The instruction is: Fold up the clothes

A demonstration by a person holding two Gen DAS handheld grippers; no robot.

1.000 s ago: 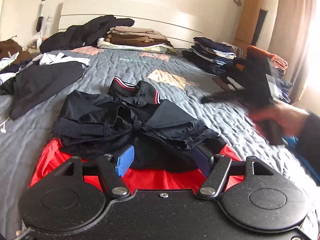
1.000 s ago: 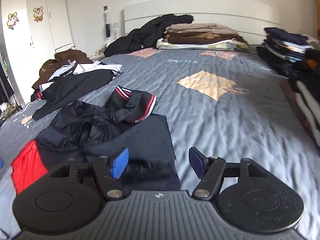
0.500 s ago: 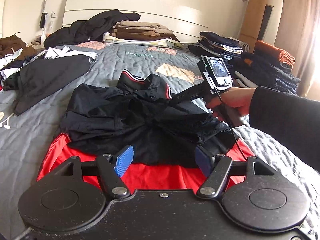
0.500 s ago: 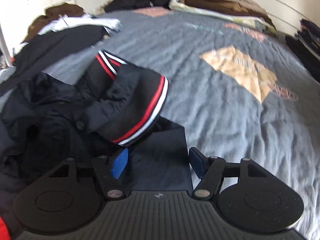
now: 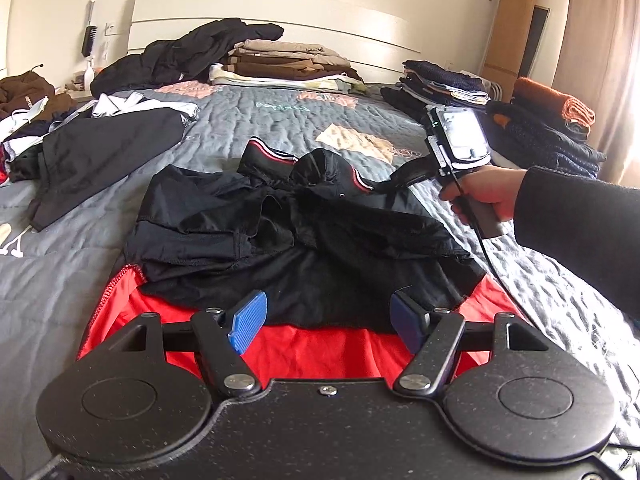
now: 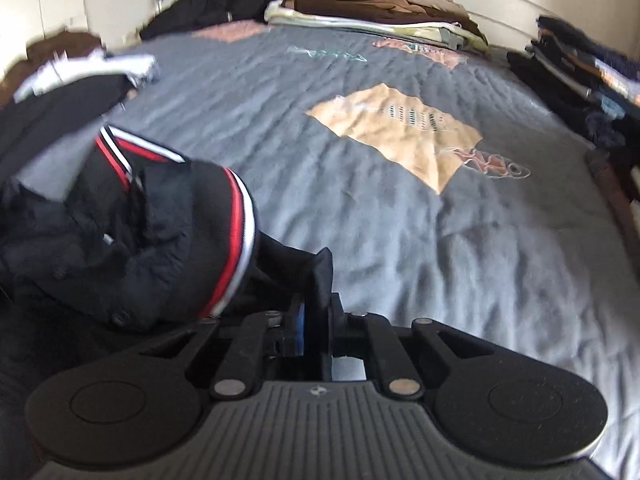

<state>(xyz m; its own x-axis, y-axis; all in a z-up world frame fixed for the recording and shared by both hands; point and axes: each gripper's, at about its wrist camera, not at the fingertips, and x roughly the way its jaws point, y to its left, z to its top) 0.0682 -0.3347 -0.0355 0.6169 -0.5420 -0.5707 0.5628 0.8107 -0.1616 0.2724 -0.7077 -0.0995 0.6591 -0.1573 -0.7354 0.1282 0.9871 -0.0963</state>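
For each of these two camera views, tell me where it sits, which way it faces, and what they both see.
Left wrist: sits on the left gripper, open over the black polo shirt, facing the headboard; shows the person's right hand.
Right wrist: sits on the right gripper, low by the shirt's collar, closing on black fabric.
Shared: shirt, grey bedspread, folded brown pile.
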